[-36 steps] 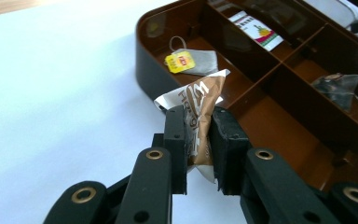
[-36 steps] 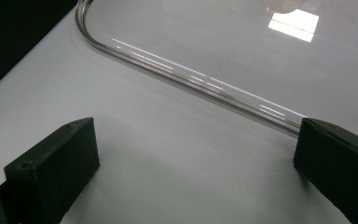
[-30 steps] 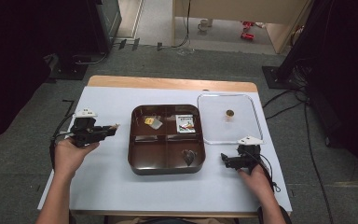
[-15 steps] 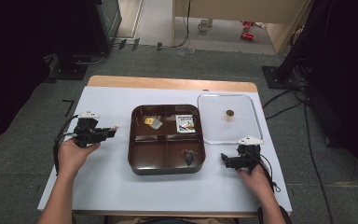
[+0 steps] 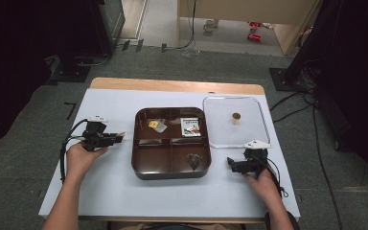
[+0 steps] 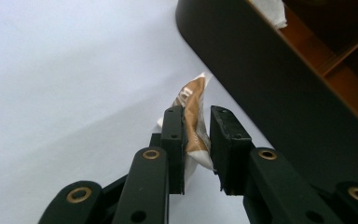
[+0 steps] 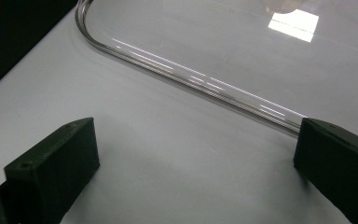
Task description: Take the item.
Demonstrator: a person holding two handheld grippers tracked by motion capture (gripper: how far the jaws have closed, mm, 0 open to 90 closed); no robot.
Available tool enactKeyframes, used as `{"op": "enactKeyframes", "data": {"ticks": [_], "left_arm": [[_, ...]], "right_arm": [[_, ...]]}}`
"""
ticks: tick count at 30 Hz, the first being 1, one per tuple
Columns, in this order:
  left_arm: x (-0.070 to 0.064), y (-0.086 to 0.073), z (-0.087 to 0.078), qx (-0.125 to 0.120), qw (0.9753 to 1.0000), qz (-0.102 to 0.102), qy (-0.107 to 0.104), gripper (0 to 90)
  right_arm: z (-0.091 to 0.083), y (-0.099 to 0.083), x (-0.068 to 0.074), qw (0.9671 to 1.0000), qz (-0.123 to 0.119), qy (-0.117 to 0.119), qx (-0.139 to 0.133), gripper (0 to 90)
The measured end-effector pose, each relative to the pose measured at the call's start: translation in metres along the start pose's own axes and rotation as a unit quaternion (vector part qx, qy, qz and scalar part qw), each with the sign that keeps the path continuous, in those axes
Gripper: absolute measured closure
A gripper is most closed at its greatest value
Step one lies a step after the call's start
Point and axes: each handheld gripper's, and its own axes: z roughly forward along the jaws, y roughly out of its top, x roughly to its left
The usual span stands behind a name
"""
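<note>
Left tool [image 6: 196, 140] pinches a brown-and-white sachet [image 6: 194, 122] just beside the dark tray [image 5: 171, 170]; it should probably lift clear of the rim before releasing into a compartment. Right tool [image 5: 237, 165] rests wide open and empty on the table [image 5: 115, 187] near the clear lid [image 5: 258, 139].

One brown tray [image 5: 146, 165] with four compartments sits mid-table. One clear lid [image 5: 258, 136] lies toward the table's right edge. Four small items show: two packets [image 5: 157, 125] and [image 5: 190, 128], one dark piece [image 5: 194, 161], and one packet [image 6: 195, 122] held. Two grippers [image 5: 116, 138], [image 5: 230, 163].

Brown-and-white packet [image 6: 195, 122] — dark brown tray [image 5: 171, 170] — clear lid [image 5: 236, 136], white table [image 5: 110, 187]
</note>
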Motion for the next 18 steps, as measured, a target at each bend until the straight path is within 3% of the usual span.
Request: {"op": "enactKeyframes", "data": {"ticks": [7, 11, 18], "left_arm": [[0.0011, -0.0022, 0.0032, 0.010, 0.9999, -0.002, -0.001, 73.5], [0.0016, -0.0028, 0.0058, 0.021, 0.9995, -0.014, -0.017, 64.8], [0.0014, -0.0021, 0.0031, 0.016, 0.9996, -0.017, -0.015, 54.5]], "right_arm": [[0.0000, 0.0000, 0.0000, 1.0000, 0.000, 0.000, 0.000, 0.0], [-0.0001, 0.0000, 0.0000, 1.0000, 0.000, 0.000, 0.000, 0.0], [0.0000, 0.0000, 0.0000, 1.0000, 0.000, 0.000, 0.000, 0.0]]}}
